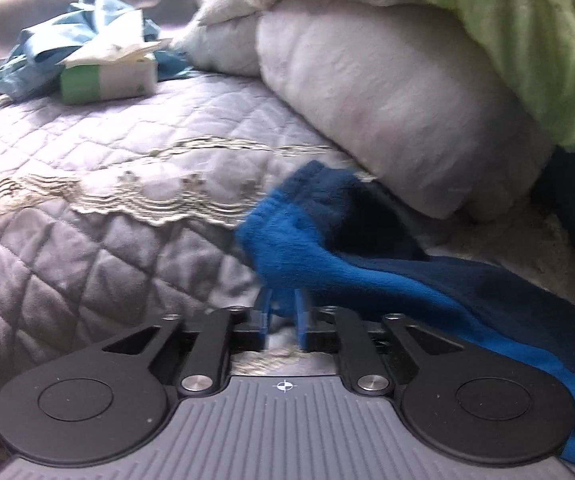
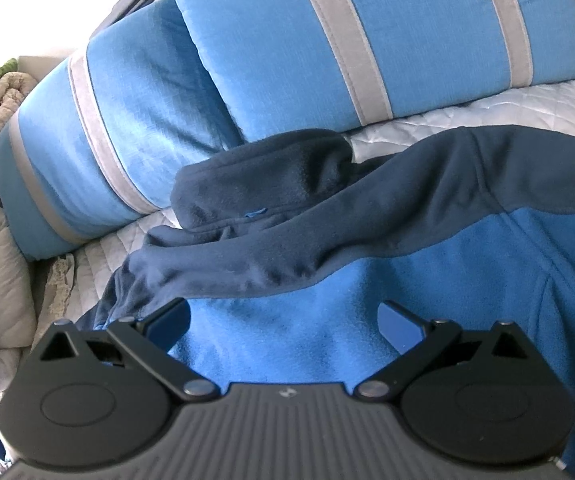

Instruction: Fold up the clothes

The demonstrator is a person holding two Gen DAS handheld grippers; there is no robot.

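A: What lies at the far left?

B: A tissue box [image 1: 107, 76] on the quilted bedspread [image 1: 87, 184], against crumpled pale blue cloth [image 1: 47, 36]. Right of it, a white pillow [image 1: 387, 112] under a green blanket [image 1: 507, 32].

A: And the left gripper [image 1: 283, 316]?

B: Its fingers stand slightly apart, with the blue fleece sleeve [image 1: 299, 236] just at their tips; blur hides whether they touch it.

A: The right side?

B: Two blue cushions [image 2: 135, 112] at the back. The fleece jacket [image 2: 327, 288] lies spread on the bed. The right gripper [image 2: 285, 320] hovers over it, fingers wide apart, holding nothing.
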